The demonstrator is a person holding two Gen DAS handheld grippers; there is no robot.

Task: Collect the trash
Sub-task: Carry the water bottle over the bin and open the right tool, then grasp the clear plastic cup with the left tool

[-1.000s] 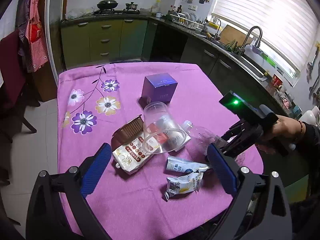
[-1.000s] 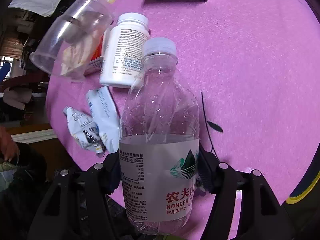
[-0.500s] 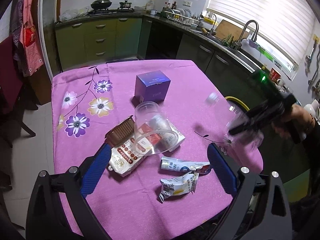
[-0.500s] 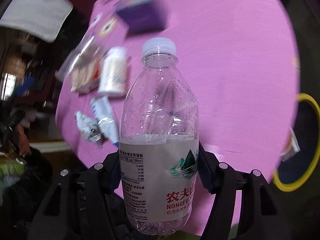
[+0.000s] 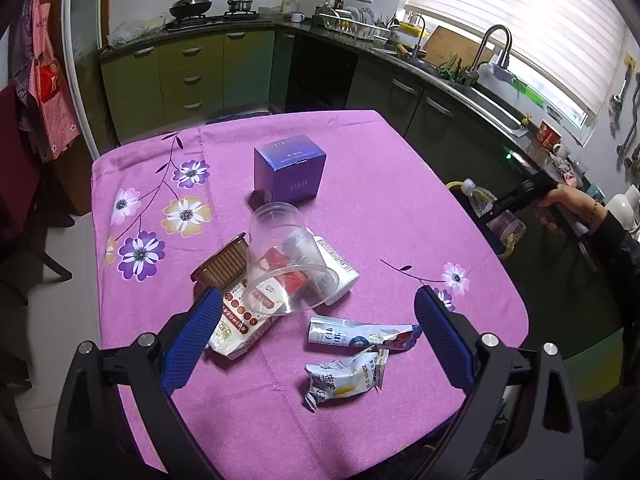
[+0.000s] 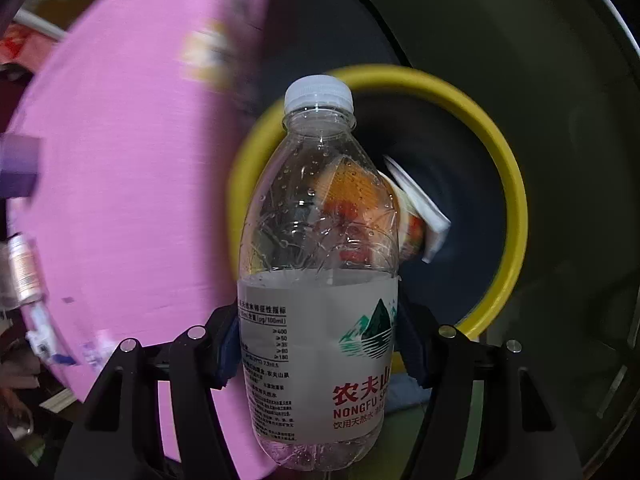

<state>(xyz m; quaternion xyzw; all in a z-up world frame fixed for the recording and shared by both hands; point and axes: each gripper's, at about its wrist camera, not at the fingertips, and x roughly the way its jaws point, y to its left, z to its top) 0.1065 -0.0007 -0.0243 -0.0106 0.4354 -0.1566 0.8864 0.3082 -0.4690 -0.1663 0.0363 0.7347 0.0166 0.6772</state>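
- Right gripper [image 6: 318, 354] pinches a water bottle [image 6: 320, 248] at its label, over the yellow-rimmed bin [image 6: 508, 184].
- Left gripper [image 5: 316, 332] spread wide above wrappers [image 5: 348, 376] on the bench [image 5: 392, 184].
- Bin contents, at 3 o'clock behind the bottle, blurred.

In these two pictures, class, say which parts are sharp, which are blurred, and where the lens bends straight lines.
Right wrist view: the water bottle in the right claw is sharp, while the pink tablecloth and yellow bin rim are smeared by motion. Left wrist view: sharp throughout, but the fisheye curves the window blinds and the table edges.
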